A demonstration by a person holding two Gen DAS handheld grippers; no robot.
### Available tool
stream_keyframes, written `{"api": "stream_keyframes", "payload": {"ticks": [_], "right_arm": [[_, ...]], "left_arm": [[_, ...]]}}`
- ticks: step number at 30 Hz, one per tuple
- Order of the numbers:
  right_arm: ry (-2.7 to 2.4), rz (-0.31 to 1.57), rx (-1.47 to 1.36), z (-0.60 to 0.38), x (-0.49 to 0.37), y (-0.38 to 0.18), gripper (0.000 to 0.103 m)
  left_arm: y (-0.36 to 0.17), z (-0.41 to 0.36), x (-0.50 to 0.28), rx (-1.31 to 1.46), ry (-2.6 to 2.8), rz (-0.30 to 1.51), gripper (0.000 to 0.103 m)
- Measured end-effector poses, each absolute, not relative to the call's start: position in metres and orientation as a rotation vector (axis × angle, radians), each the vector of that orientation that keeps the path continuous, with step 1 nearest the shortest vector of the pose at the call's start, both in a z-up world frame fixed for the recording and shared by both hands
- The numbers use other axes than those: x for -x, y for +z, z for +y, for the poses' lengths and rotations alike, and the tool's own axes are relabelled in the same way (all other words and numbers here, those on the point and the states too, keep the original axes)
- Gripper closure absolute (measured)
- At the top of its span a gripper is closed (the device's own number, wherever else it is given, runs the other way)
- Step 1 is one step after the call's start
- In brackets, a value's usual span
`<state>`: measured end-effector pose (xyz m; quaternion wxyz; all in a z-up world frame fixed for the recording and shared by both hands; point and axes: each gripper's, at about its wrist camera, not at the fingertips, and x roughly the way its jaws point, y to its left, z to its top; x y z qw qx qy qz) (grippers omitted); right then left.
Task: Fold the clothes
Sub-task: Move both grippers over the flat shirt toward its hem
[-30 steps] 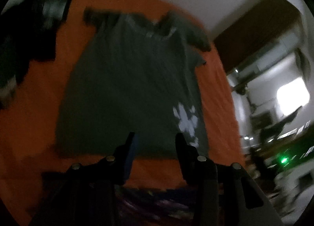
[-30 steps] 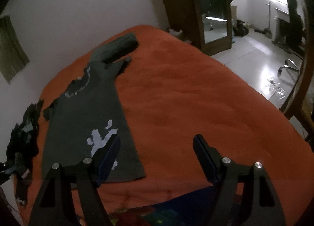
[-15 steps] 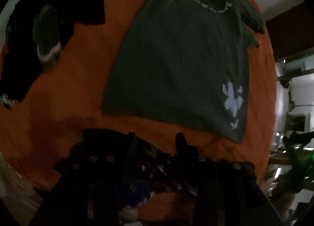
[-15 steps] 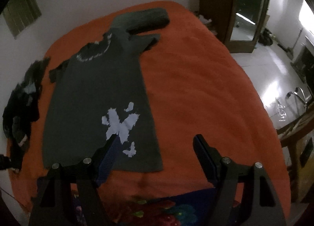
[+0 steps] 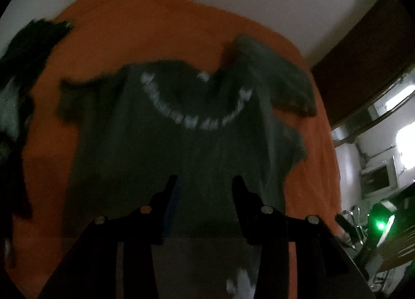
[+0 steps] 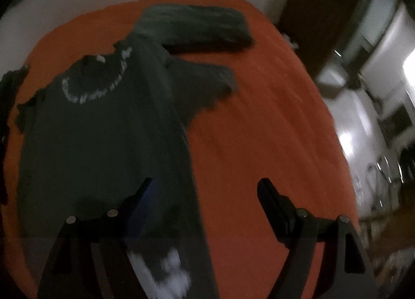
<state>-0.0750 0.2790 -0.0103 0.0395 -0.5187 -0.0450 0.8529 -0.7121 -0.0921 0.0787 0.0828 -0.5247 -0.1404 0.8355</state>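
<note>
Right wrist view blurred | T-shirt [image 6: 103, 143] hem cut off | white print [image 6: 166, 278] unreadable

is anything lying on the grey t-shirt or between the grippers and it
Nothing visible does. The grey t-shirt lies spread flat on the orange bedspread, nothing on top. Both the left gripper and right gripper hang open above it. The dark clothes pile sits off to the side.

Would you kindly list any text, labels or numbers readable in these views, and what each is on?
None can be read.
Pale arc of print below the T-shirt collar: too blurred to tell whether it is lettering.
White patch near its hem: a shape, no words.
</note>
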Motion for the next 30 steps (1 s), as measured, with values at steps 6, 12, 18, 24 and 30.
{"api": "stream_keyframes", "payload": {"ticks": [6, 12, 18, 24, 30], "right_arm": [[2.583, -0.069, 1.567, 0.296, 0.149, -0.038, 0.024], [2.476, 0.007, 1.618, 0.321, 0.189, -0.057, 0.024], [2.486, 0.244, 1.560, 0.347, 0.195, -0.062, 0.024], [2.592, 0.953, 1.466, 0.392, 0.171, -0.099, 0.024], [2.553, 1.278, 1.341, 0.443, 0.165, -0.128, 0.024]], "left_arm": [[0.034, -0.115, 0.767, 1.704, 2.452, -0.357, 0.060], [0.021, -0.163, 0.772, 1.807, 2.464, -0.399, 0.060], [0.021, -0.178, 0.731, 1.771, 2.704, -0.227, 0.060], [0.003, -0.173, 0.686, 1.653, 2.554, -0.360, 0.060], [-0.024, -0.170, 0.658, 1.722, 2.644, -0.212, 0.060]]}}
